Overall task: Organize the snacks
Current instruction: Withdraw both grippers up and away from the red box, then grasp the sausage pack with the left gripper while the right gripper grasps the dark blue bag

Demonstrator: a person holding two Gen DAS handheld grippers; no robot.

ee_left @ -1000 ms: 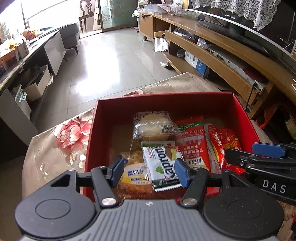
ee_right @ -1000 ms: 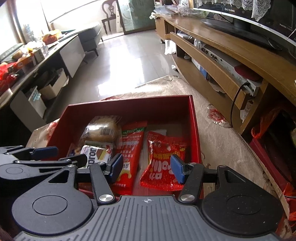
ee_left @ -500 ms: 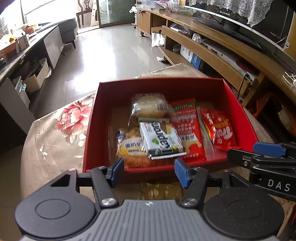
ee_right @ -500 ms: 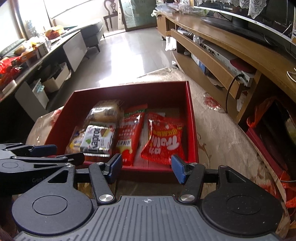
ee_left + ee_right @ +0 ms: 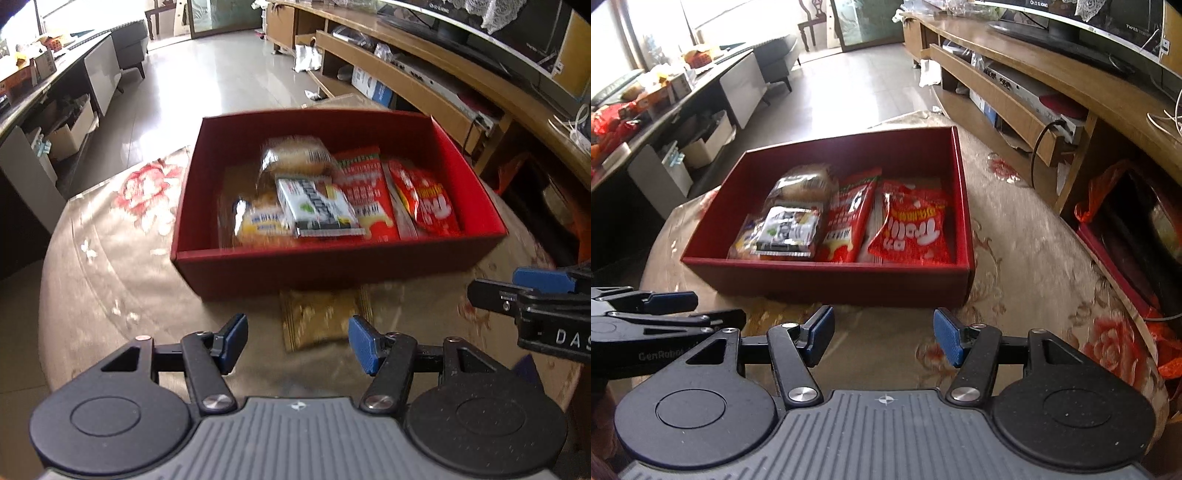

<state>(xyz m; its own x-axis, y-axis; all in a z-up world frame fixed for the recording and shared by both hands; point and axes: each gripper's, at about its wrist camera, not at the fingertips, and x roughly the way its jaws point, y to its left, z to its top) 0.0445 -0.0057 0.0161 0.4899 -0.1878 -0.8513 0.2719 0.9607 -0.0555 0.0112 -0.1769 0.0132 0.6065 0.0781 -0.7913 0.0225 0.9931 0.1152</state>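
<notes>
A red box (image 5: 280,269) (image 5: 827,284) stands on the floral tablecloth and holds several snacks: a wrapped bun (image 5: 295,158), a yellow bread pack (image 5: 258,221), a white wafer pack (image 5: 317,210) (image 5: 786,230) on top, a red-green packet (image 5: 365,192) (image 5: 849,218) and a red candy bag (image 5: 428,203) (image 5: 912,229). A tan packet (image 5: 325,317) lies on the cloth just in front of the box. My left gripper (image 5: 295,343) is open and empty above the cloth near that packet. My right gripper (image 5: 882,339) is open and empty in front of the box.
The round table's cloth (image 5: 1034,280) extends right of the box. A long wooden TV cabinet (image 5: 1015,85) runs along the right. A low grey table with clutter (image 5: 55,85) is at the left. A red bag (image 5: 1108,192) sits on the floor at the right.
Both grippers have pulled back from over the box toward me, staying open. The tan packet in front of the box has come into view.
</notes>
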